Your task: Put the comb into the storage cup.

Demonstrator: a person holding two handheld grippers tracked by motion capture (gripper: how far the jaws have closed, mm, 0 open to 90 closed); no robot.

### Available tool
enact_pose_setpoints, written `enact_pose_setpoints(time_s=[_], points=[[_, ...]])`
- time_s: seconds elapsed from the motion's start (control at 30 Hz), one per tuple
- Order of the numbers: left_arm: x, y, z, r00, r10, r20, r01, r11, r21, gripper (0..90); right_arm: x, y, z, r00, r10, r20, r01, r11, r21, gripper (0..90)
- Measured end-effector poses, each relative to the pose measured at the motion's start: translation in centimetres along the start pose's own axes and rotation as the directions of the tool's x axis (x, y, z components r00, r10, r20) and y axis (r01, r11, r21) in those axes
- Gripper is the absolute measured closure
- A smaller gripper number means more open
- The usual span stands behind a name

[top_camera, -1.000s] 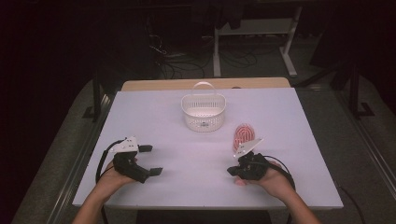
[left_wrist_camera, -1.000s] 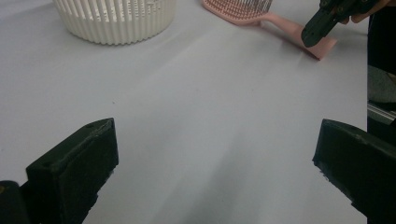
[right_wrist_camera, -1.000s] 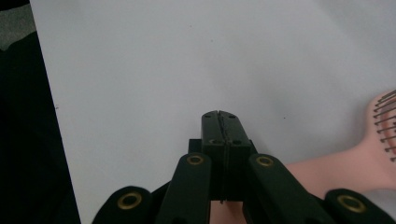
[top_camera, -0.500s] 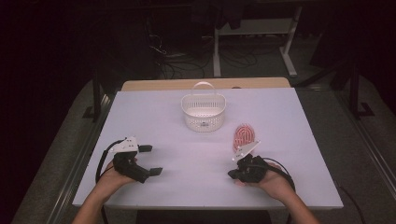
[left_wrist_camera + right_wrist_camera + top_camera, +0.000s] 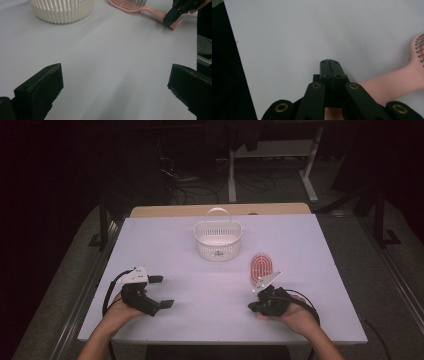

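Observation:
A pink hairbrush lies bristles up on the white table, right of centre, its handle pointing toward me. My right gripper is shut, jaws pressed together with nothing between them, just over the end of the handle. In the left gripper view the brush lies far off, with that right gripper's tip at its handle end. My left gripper rests at the table's near left, wide open and holding nothing. A white slotted basket with a handle stands at the middle back.
The basket's ribbed wall is far ahead of the left jaws. A wooden strip runs along the table's far edge. Behind it, cables and a white stand sit on the dark floor.

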State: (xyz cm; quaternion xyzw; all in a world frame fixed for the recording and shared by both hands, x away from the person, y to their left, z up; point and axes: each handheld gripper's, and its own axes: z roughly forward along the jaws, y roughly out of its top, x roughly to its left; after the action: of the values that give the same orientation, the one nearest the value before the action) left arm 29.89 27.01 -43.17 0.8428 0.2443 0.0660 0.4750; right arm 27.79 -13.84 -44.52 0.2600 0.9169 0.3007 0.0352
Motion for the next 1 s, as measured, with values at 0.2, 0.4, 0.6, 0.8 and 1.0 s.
enact_pose_setpoints(time_s=[0.2, 0.4, 0.6, 0.8, 1.0], points=[[0.0, 0.0, -0.1, 1.0000, 0.000, 0.000, 0.000, 1.0000, 0.000, 0.0, -0.3, -0.4, -0.3, 0.9999, 0.013, 0.004, -0.013, 1.000, 0.004, 88.8], [0.1, 0.0, -0.1, 1.0000, -0.001, -0.003, 0.001, 1.0000, -0.003, 0.0, -0.7, -0.8, -0.6, 0.9994, 0.028, 0.021, -0.029, 0.999, 0.020, 88.8], [0.0, 0.1, -0.1, 1.0000, 0.001, -0.001, -0.001, 1.0000, -0.002, 0.0, -1.2, -1.2, -1.2, 0.9979, 0.053, 0.037, -0.054, 0.998, 0.026, 88.8], [0.0, 0.1, -0.1, 1.0000, 0.001, -0.002, -0.001, 1.0000, -0.003, 0.0, -1.9, -1.7, -1.6, 0.9958, 0.076, 0.050, -0.078, 0.997, 0.020, 88.9], [0.0, 0.1, -0.1, 1.0000, 0.001, -0.001, -0.001, 1.0000, -0.004, 0.0, -2.5, -2.2, -2.0, 0.9933, 0.095, 0.066, -0.096, 0.995, 0.020, 88.9]])
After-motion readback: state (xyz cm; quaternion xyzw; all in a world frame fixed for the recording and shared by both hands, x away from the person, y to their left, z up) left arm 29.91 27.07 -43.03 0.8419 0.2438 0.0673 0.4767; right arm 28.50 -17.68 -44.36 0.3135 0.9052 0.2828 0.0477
